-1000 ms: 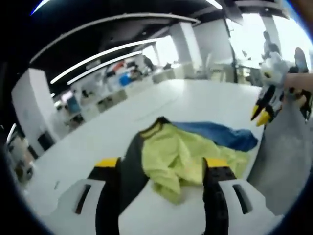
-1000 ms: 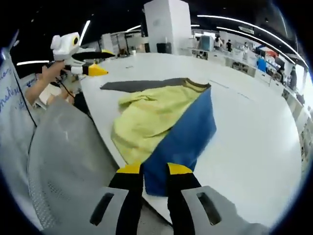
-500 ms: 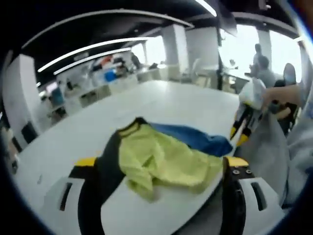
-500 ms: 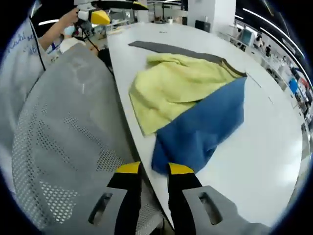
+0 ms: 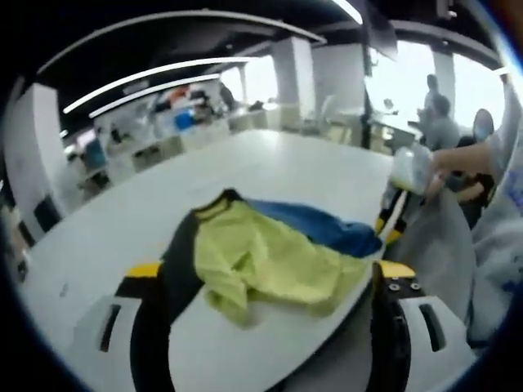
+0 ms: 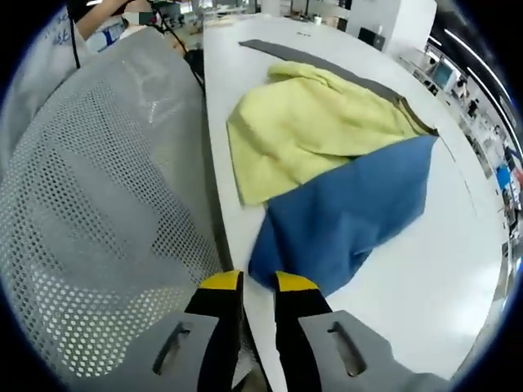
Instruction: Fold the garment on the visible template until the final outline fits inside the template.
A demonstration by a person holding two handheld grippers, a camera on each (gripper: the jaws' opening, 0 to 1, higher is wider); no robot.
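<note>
A garment in yellow [image 5: 270, 261], blue [image 5: 319, 229] and dark grey [image 5: 180, 261] lies crumpled on the white table [image 5: 270, 163] near its edge. My left gripper [image 5: 270, 271] is open wide, hanging in front of the garment's near side with nothing held. My right gripper [image 6: 258, 282] is shut on the corner of the blue part [image 6: 351, 212] at the table edge. The left gripper view also takes in the right gripper [image 5: 391, 224], held by a hand at the blue end. From the right gripper view, the yellow part [image 6: 310, 131] spreads beyond the blue, with a dark grey strip [image 6: 319, 64] behind it.
A grey mesh chair back [image 6: 98, 204] stands against the table edge beside my right gripper, and the same chair [image 5: 441, 245] is seen at the right of the left gripper view. A thin line [image 6: 462, 167] is marked on the table past the blue part. Desks and people are far behind.
My left gripper's jaws opened wider and drew back from the garment. My right gripper moved along the table edge with the blue corner still in it, bringing the chair back closer.
</note>
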